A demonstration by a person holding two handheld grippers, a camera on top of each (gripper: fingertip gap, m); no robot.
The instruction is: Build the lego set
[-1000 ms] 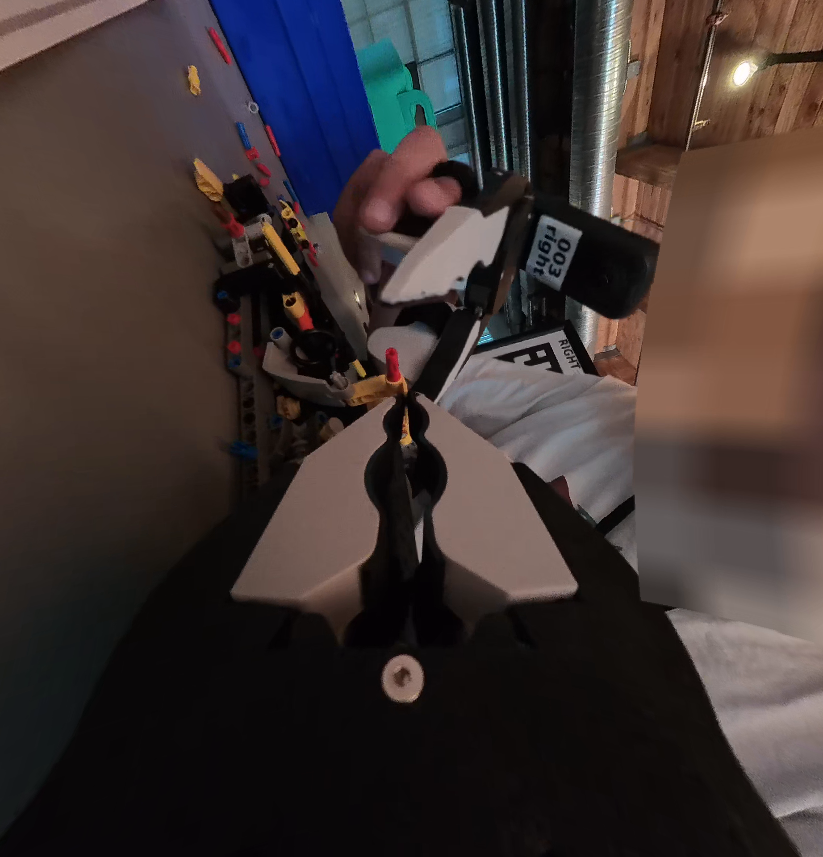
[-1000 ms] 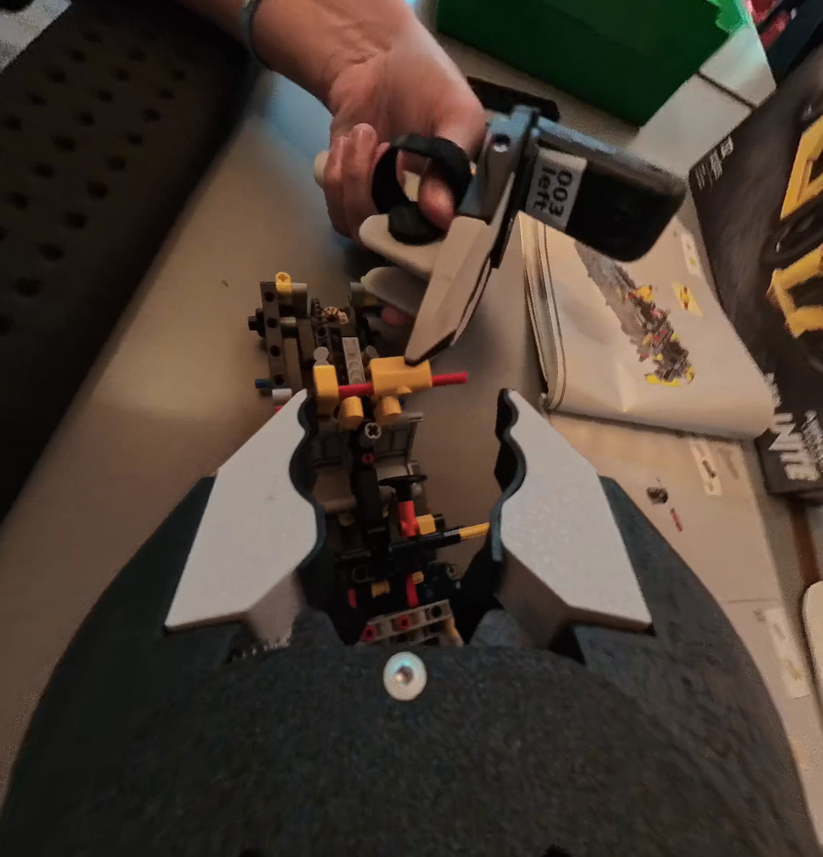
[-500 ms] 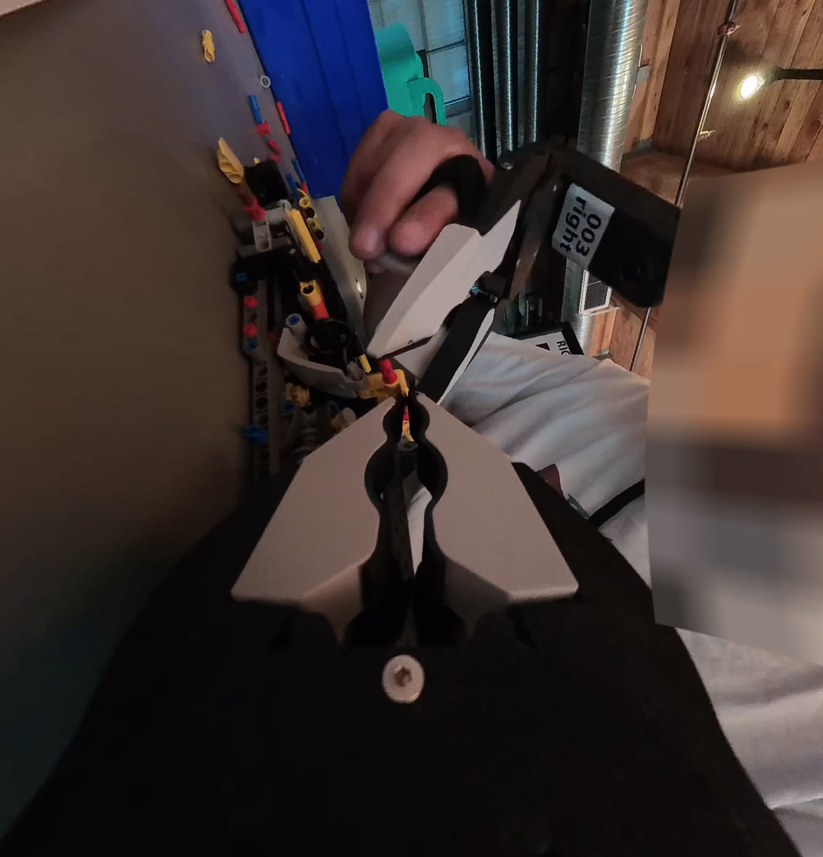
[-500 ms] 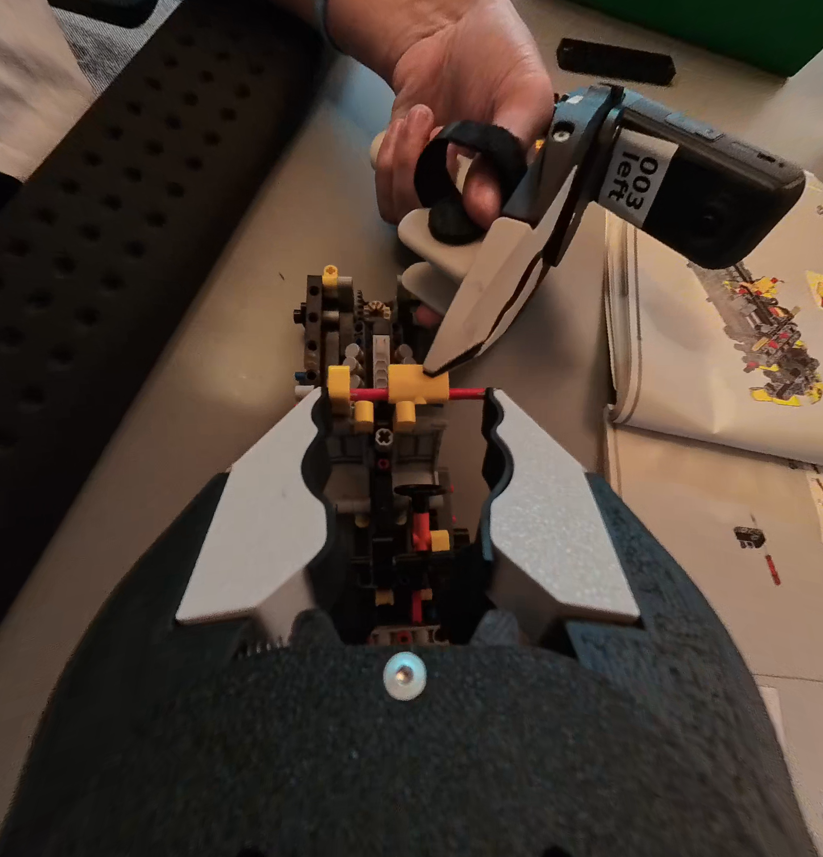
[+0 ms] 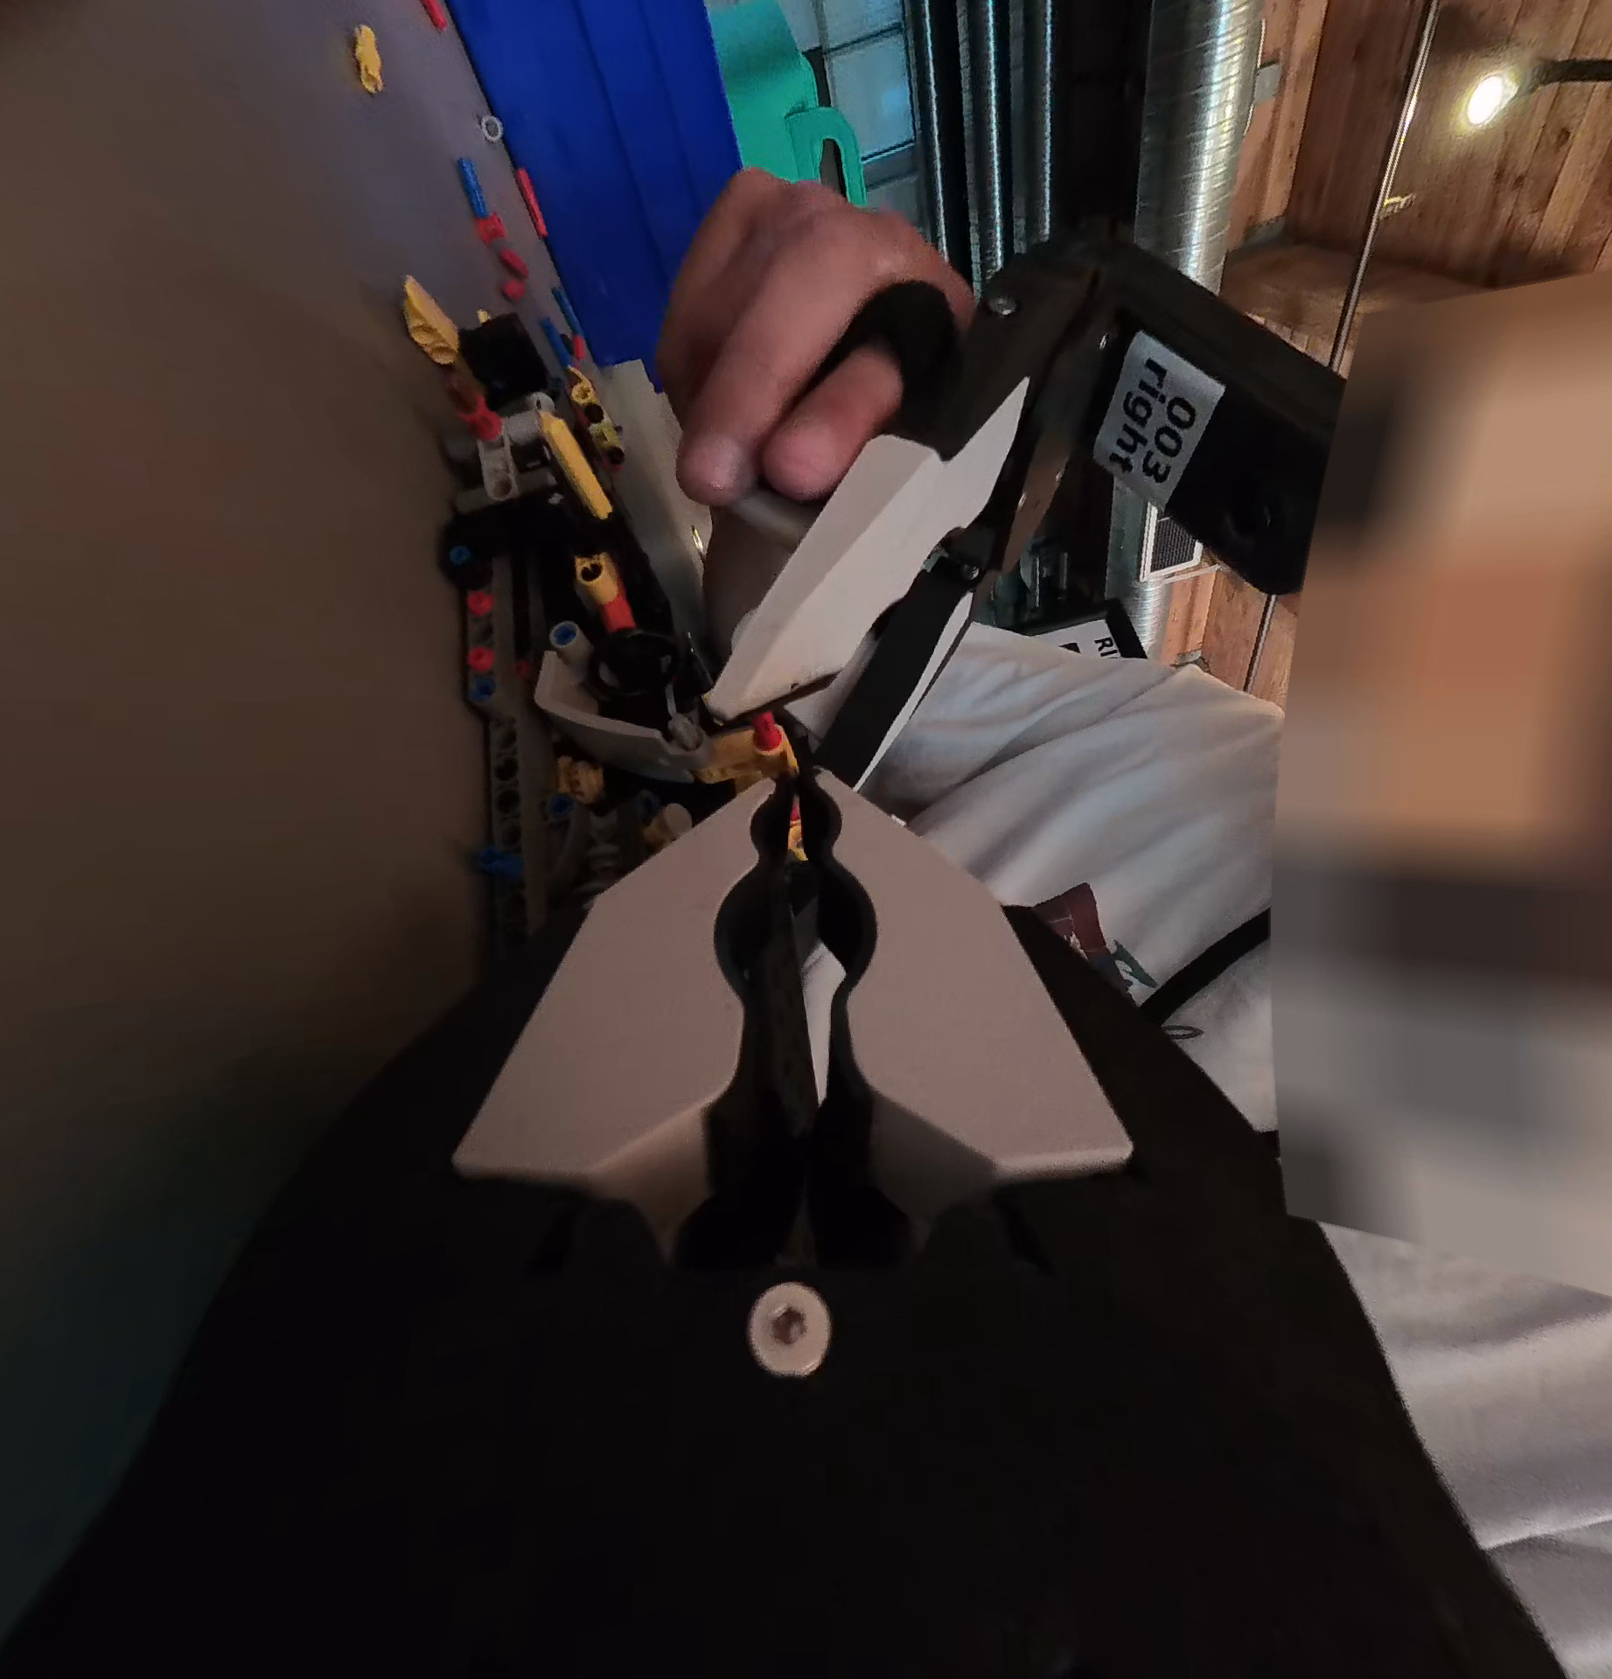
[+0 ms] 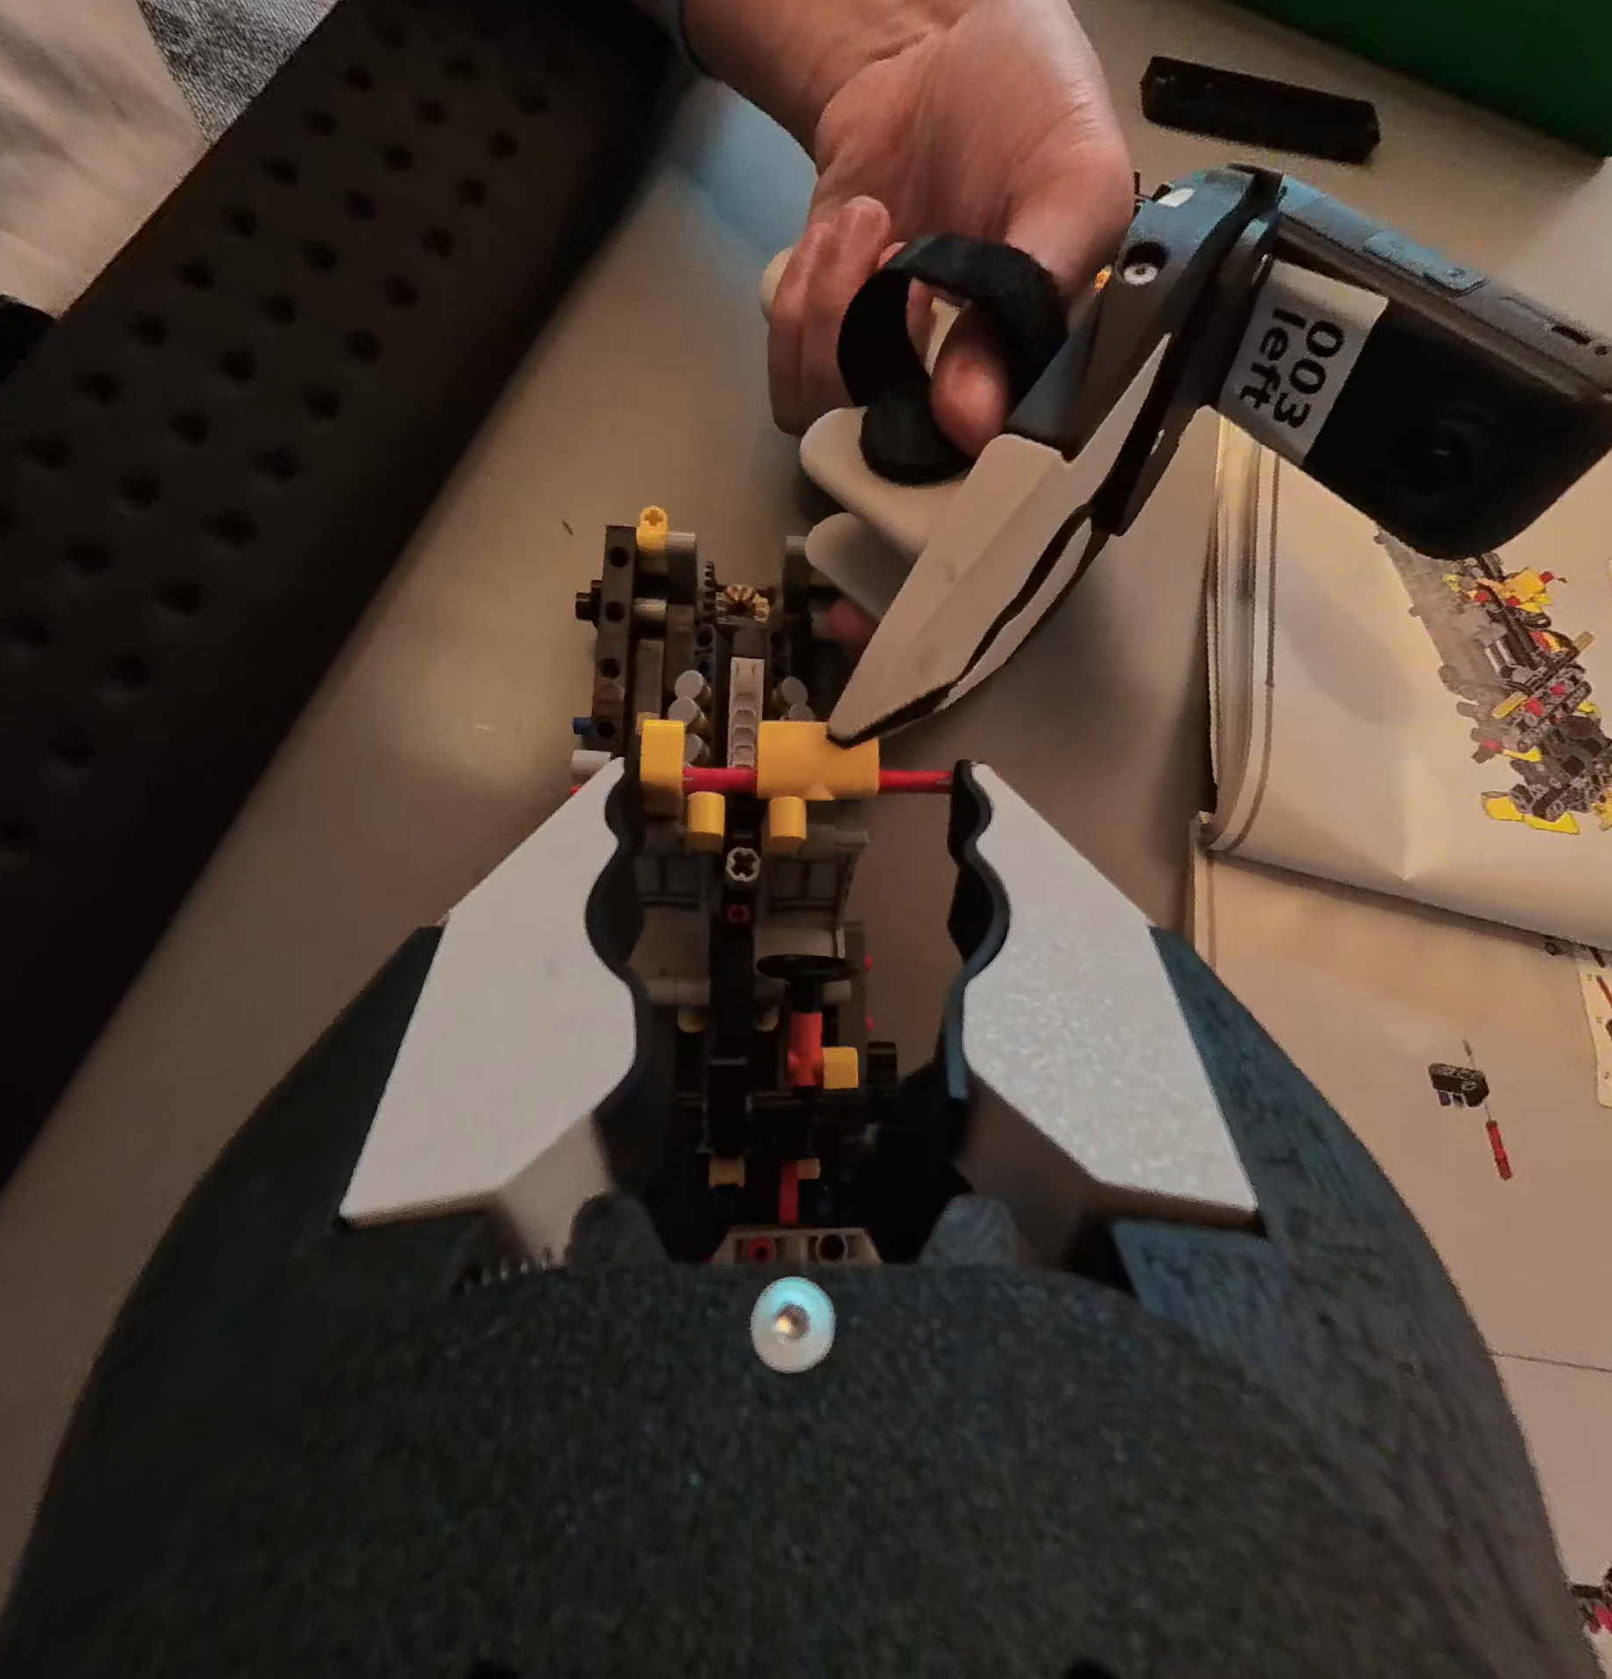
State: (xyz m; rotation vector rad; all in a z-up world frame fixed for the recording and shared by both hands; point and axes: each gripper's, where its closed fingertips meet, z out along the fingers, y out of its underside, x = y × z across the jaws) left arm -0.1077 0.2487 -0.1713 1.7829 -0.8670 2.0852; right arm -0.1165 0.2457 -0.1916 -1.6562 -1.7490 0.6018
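Left gripper (image 6: 843,734) tips pinched onto yellow connector (image 6: 816,761) at frame centre. Right gripper (image 6: 788,786) spread wide, straddling lego model (image 6: 747,909); its right finger touches the red axle (image 6: 911,779) end, tan table (image 6: 329,818) bare at left

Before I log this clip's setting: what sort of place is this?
Probably a workshop or loft-style workspace: a metal duct and wood-panelled wall stand behind a table with a half-built lego model and an open instruction booklet.
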